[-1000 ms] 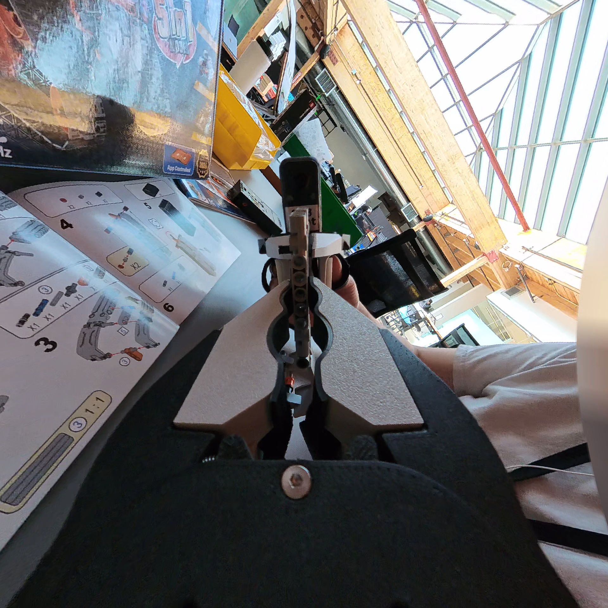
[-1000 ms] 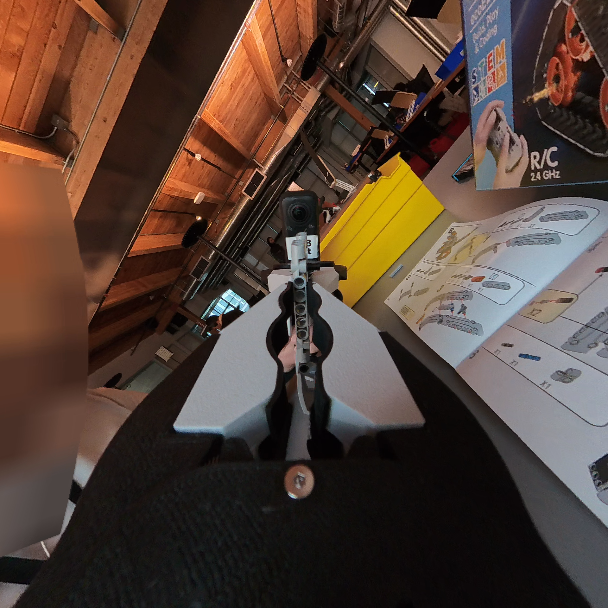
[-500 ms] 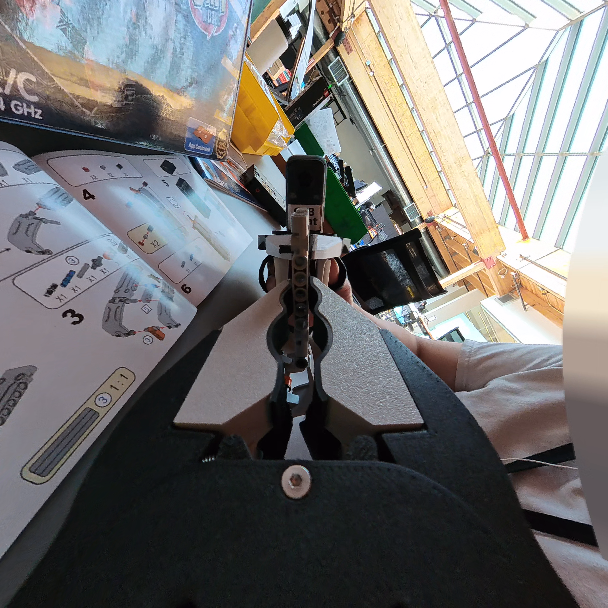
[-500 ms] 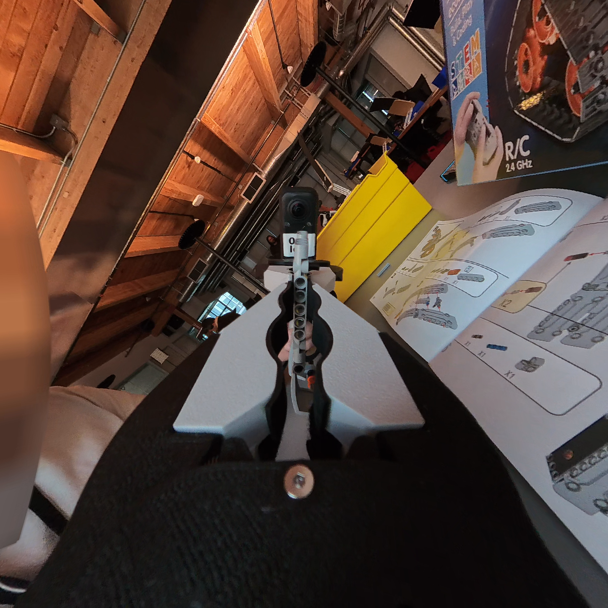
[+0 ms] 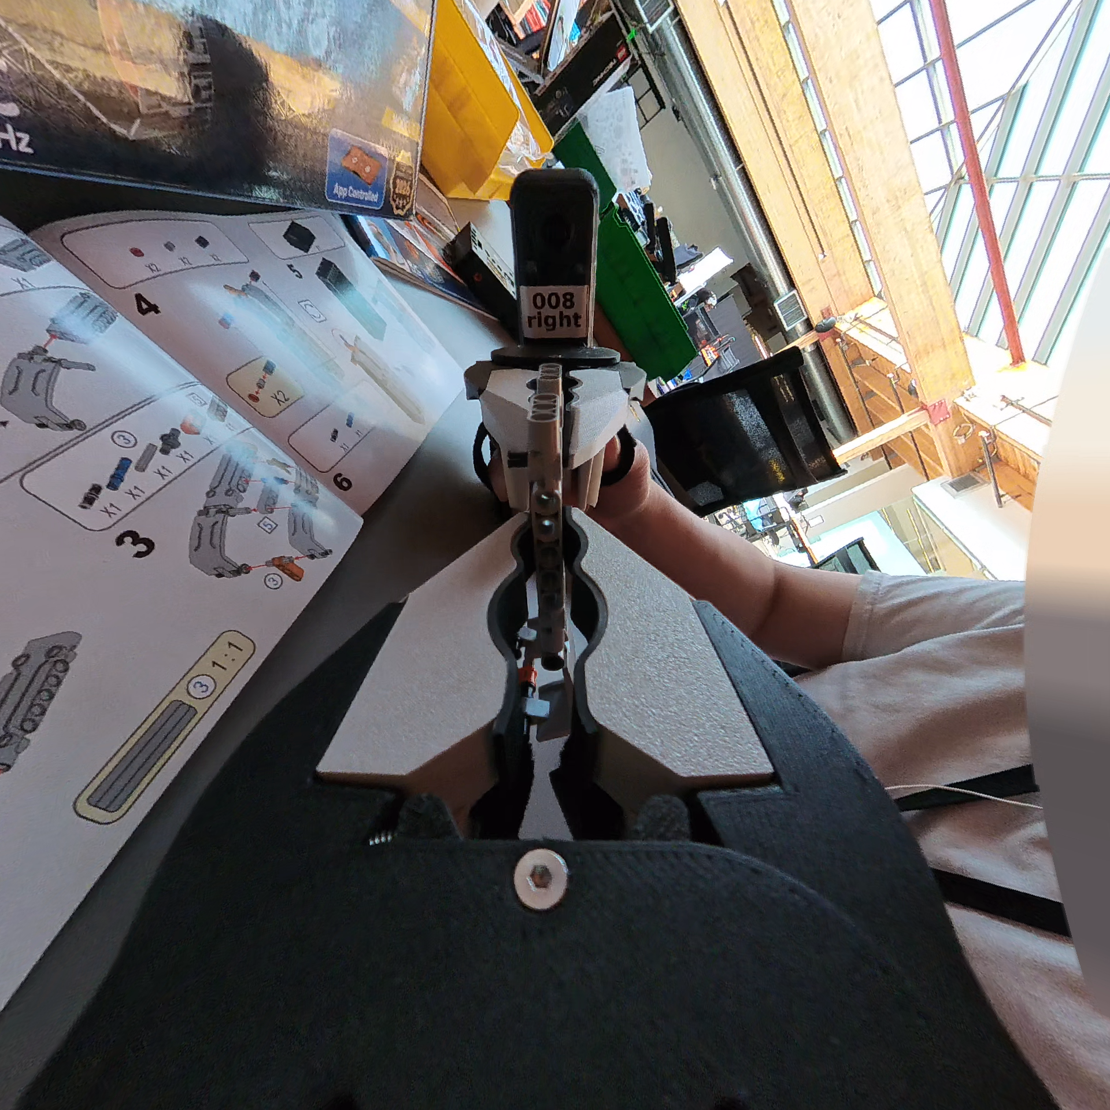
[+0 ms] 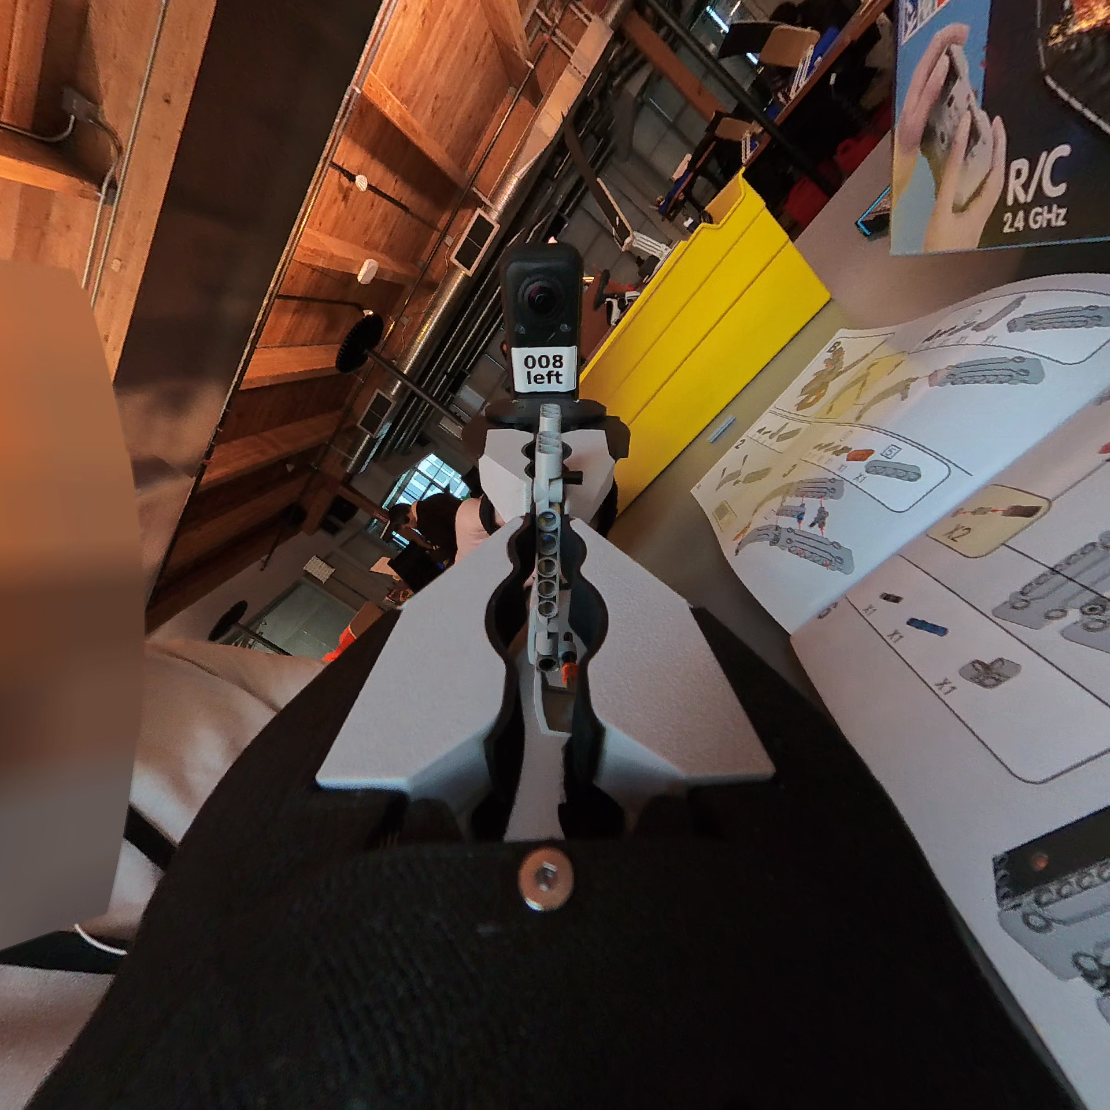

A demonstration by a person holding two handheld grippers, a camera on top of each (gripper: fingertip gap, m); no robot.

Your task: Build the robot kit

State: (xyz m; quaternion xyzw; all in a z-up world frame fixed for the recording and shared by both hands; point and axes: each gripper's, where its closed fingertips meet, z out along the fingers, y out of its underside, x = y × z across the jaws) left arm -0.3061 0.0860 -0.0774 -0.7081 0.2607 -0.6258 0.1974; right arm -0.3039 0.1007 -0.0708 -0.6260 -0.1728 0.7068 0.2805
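My left gripper (image 5: 548, 528) is shut on a grey holed building beam (image 5: 548, 576) with a small orange pin (image 5: 527, 673) at its near end. The right gripper (image 5: 549, 414) faces it from just beyond, held by a hand, and grips the far light grey part of the same beam assembly. In the right wrist view my right gripper (image 6: 546, 528) is shut on a light grey holed beam (image 6: 548, 588) with an orange pin (image 6: 569, 671). The left gripper (image 6: 543, 462) holds the far end. Both are held above the table.
An open instruction booklet (image 5: 180, 480) (image 6: 961, 540) lies on the grey table (image 5: 432, 480). A toy box (image 5: 210, 90) (image 6: 991, 120) stands behind it. A yellow bin (image 6: 709, 360) (image 5: 474, 108), a green bin (image 5: 636, 288) and a black container (image 5: 739, 432) stand farther off. A person's forearm (image 5: 721, 570) reaches in. The tips of both grippers are at nearly the same place.
The two grippers have come closer together, so the facing gripper looks larger in both views. Both views have shifted a little against the booklet. Both stay shut on the beam.
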